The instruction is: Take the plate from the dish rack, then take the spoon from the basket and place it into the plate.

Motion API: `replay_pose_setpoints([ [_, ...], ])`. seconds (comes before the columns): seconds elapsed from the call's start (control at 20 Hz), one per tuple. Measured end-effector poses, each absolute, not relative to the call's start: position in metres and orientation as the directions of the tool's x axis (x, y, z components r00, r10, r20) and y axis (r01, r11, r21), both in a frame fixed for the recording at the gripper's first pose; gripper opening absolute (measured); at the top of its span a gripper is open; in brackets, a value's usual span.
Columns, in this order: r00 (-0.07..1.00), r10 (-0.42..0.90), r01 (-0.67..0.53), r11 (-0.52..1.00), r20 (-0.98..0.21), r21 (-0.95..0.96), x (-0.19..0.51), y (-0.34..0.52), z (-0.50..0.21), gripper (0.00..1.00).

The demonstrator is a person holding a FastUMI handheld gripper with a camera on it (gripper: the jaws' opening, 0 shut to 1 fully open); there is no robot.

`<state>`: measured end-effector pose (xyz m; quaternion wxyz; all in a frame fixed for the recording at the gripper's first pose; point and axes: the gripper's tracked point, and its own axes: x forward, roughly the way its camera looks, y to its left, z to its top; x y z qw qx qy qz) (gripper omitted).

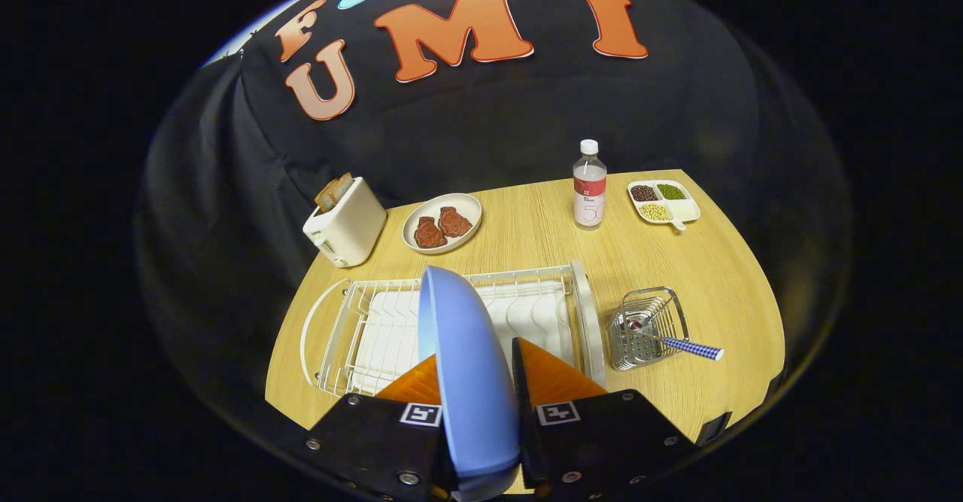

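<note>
The hand-held gripper (pixel 476 370) clamps one pale blue plate (pixel 463 359) edge-on between both fingers, above the single white wire dish rack (pixel 361 329). One spoon (pixel 688 348), its handle checked blue and white, leans from the one metal basket (pixel 647 325) just beside the rack; its bowl seems buried inside. Bare table (pixel 542 223) lies open beyond the rack.

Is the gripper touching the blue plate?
Touching. In the gripper view, the blue plate stands on edge between the gripper fingers, and both fingers press against its sides with no gap, above the white dish rack.
</note>
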<state>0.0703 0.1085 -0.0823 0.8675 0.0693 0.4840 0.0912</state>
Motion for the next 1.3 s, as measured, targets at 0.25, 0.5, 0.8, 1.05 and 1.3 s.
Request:
replay_pose_setpoints([
  [0.25, 0.521, 0.296, -0.119, 0.954, -0.801, 0.275, 0.02, 0.096, -0.081, 0.31],
  [0.5, 0.492, 0.351, -0.089, 0.931, -0.797, 0.355, -0.038, 0.082, -0.108, 0.31],
  [0.8, 0.453, 0.4, 0.003, 0.893, -0.796, 0.451, -0.079, 0.069, -0.161, 0.31],
  [1.05, 0.443, 0.435, 0.06, 0.858, -0.784, 0.51, -0.091, 0.068, -0.196, 0.31],
  [1.3, 0.435, 0.512, 0.137, 0.775, -0.74, 0.617, -0.1, 0.077, -0.212, 0.31],
])
